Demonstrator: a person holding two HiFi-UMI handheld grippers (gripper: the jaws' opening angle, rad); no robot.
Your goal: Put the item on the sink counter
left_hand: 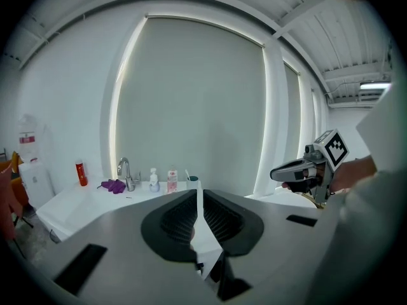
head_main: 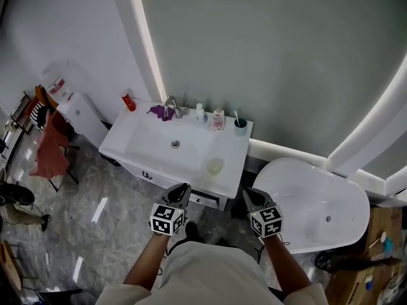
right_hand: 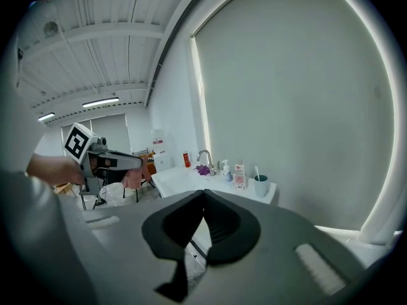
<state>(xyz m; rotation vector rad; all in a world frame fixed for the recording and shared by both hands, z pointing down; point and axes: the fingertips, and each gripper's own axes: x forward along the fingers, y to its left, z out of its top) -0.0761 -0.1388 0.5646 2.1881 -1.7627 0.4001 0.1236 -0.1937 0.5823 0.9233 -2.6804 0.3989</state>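
Observation:
The white sink counter (head_main: 236, 172) stands ahead of me. Along its back edge are a red bottle (head_main: 129, 101), a purple cloth (head_main: 156, 111), a faucet (head_main: 172, 107), a soap pump (head_main: 200, 112), a pink bottle (head_main: 218, 119) and a teal cup (head_main: 240, 127) with a toothbrush. A clear cup (head_main: 215, 166) sits near the front right corner. My left gripper (head_main: 180, 192) hovers short of the counter's front edge, shut and holding nothing. My right gripper (head_main: 249, 196) is level with it, to the right, also shut and holding nothing. From the left gripper (left_hand: 198, 192) view, the same row of items shows beyond the jaws.
A white bathtub (head_main: 318, 202) lies to the right of the counter. At the left stand a water dispenser (head_main: 71, 103) and a chair draped with red cloth (head_main: 48, 146). Grey marble floor (head_main: 108, 234) runs in front of the counter.

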